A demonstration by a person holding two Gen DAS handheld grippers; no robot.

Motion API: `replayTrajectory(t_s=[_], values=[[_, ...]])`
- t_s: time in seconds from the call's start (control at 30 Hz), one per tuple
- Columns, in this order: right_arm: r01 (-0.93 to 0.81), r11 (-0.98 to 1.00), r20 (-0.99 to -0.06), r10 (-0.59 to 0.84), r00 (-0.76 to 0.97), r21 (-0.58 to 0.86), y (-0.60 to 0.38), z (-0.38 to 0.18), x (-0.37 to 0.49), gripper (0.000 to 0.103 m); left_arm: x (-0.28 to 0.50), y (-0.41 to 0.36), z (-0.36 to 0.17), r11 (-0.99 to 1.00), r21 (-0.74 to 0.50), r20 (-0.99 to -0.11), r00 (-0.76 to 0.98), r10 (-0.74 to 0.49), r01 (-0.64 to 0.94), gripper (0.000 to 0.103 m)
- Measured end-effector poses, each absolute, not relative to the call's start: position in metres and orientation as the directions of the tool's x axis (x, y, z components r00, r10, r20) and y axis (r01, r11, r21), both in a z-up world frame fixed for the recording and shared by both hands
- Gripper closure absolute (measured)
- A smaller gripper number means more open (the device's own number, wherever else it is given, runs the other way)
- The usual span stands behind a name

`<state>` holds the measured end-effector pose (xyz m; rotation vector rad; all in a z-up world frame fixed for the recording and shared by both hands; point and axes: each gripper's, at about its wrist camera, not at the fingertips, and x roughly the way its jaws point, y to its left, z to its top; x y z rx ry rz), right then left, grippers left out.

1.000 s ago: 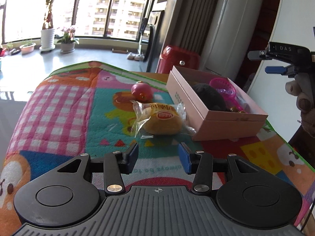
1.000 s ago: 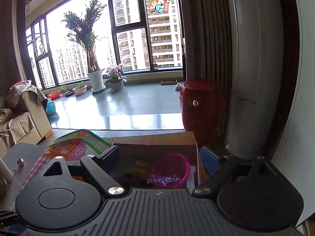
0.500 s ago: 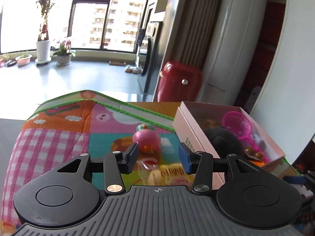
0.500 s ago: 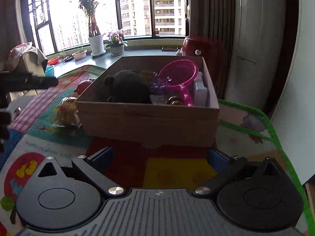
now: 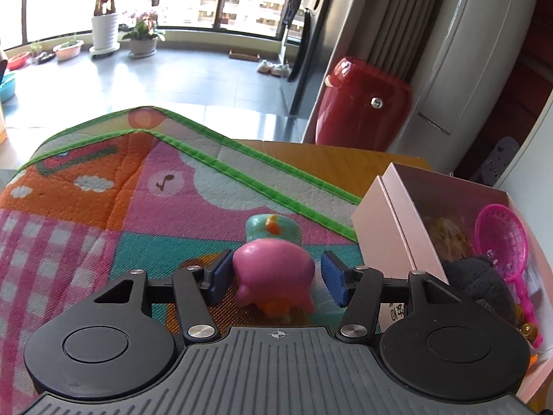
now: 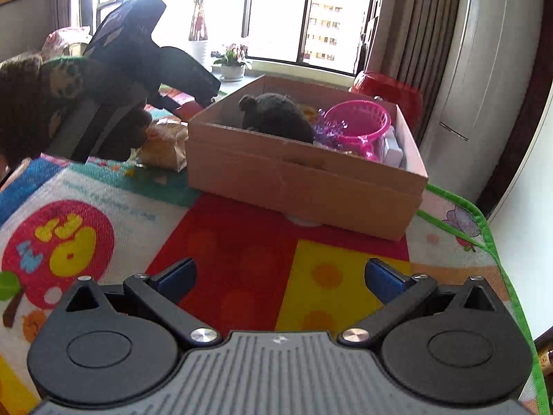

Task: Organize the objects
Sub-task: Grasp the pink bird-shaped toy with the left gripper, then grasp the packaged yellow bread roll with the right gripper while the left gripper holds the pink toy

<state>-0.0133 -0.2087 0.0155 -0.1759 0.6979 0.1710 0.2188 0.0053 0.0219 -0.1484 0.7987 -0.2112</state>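
A pink toy figure [image 5: 273,269] with a teal hat lies on the colourful play mat [image 5: 103,207]. My left gripper [image 5: 276,278] is open with a blue pad on either side of the toy, a small gap on each side. The pink cardboard box [image 5: 390,228] stands just right of it and holds a black plush [image 5: 484,283], a pink sieve [image 5: 501,238] and other small things. My right gripper [image 6: 280,278] is open and empty above the mat, in front of the box [image 6: 304,186]. A wrapped bun [image 6: 162,145] lies left of the box.
A red stool [image 5: 359,103] and a white standing air conditioner [image 5: 466,62] are beyond the table's far edge. The left gripper and gloved hand [image 6: 69,103] show in the right wrist view, left of the box. The mat's green edge [image 6: 484,221] runs near the right.
My left gripper has moved forward past the wrapped bun and now straddles the pink toy. My right gripper has pulled back and lowered in front of the box.
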Motion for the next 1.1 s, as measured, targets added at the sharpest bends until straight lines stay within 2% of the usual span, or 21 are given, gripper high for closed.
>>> replayTrajectory(t_s=[0.2, 0.3, 0.4, 0.6, 0.83, 0.9, 1.03, 1.1], values=[[-0.213, 0.97, -0.664, 0.084, 0.743, -0.116, -0.203, 0.011, -0.009, 0.0, 0.208, 0.023, 0.024, 0.947, -0.292, -0.678, 0.669, -0.304, 0.134, 0.051], [-0.227, 0.965, -0.665, 0.083, 0.742, -0.132, -0.196, 0.011, -0.008, 0.0, 0.185, 0.042, 0.027, 0.913, -0.376, -0.636, 0.673, -0.377, 0.157, 0.051], [-0.255, 0.955, -0.664, 0.095, 0.742, -0.148, -0.185, 0.012, -0.006, 0.0, 0.152, 0.059, 0.03, 0.909, -0.373, -0.606, 0.694, -0.389, 0.184, 0.051], [-0.299, 0.947, -0.684, 0.141, 0.716, -0.117, -0.157, 0.01, 0.007, 0.0, 0.113, 0.065, 0.036, 0.899, -0.321, -0.652, 0.619, -0.439, 0.299, 0.052], [-0.374, 0.927, -0.685, 0.252, 0.684, -0.032, -0.148, 0.02, -0.002, 0.0, 0.039, 0.082, 0.034, 0.826, -0.419, -0.632, 0.531, -0.564, 0.378, 0.052], [-0.401, 0.916, -0.687, 0.302, 0.661, 0.017, -0.144, 0.025, -0.001, 0.0, 0.022, 0.085, 0.032, 0.842, -0.406, -0.636, 0.552, -0.539, 0.355, 0.052], [-0.424, 0.897, -0.693, 0.384, 0.61, 0.124, -0.134, 0.031, 0.01, 0.0, 0.004, 0.097, 0.032, 0.934, -0.283, -0.667, 0.656, -0.354, 0.216, 0.052], [-0.423, 0.891, -0.697, 0.41, 0.589, 0.167, -0.127, 0.032, 0.017, 0.0, 0.0, 0.1, 0.032, 0.948, -0.257, -0.679, 0.664, -0.314, 0.186, 0.052]])
